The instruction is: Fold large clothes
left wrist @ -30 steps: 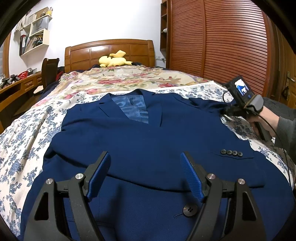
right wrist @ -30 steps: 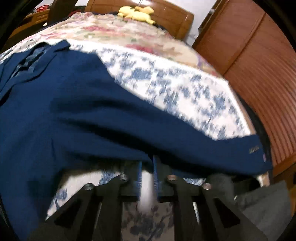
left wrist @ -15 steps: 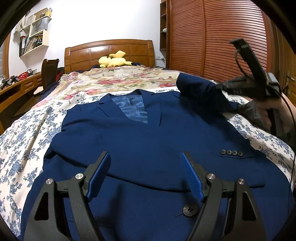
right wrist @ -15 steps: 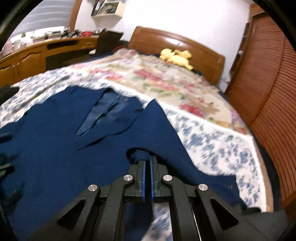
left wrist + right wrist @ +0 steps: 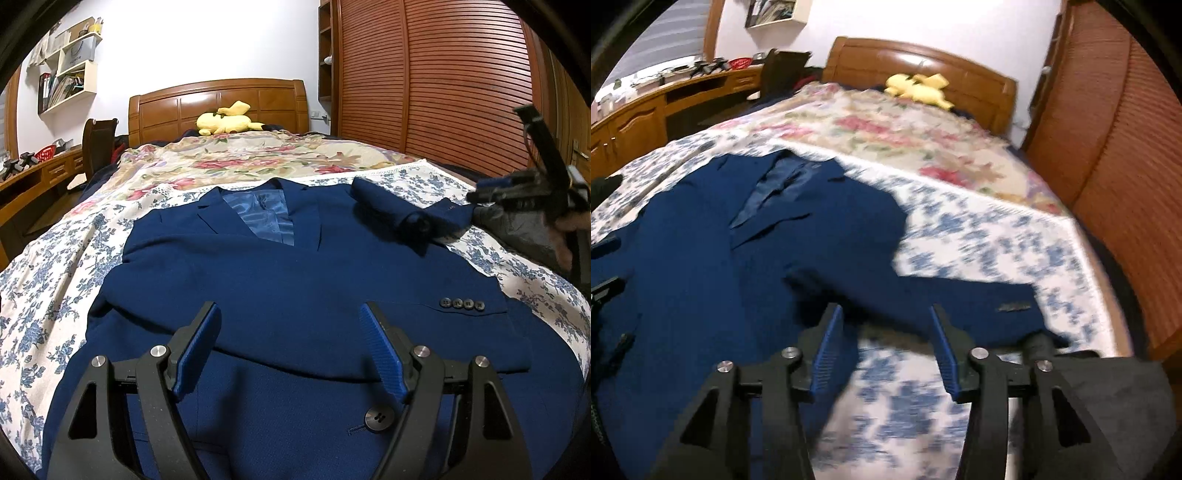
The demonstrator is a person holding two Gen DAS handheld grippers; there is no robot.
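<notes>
Lying face-up mid-frame on the floral bed (image 5: 48, 240), the navy jacket (image 5: 280, 280) has one sleeve (image 5: 945, 299) stretched toward lower right. My left gripper (image 5: 291, 350) hovers over its front, jaws spread, empty; my right gripper (image 5: 886, 350) gapes above the sleeve.

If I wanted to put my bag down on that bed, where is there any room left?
Bare floral quilt lies between the blue jacket's collar and the yellow plush toy. Another strip runs left of the jacket. The near end is taken by the jacket and both sets of jaws.
</notes>
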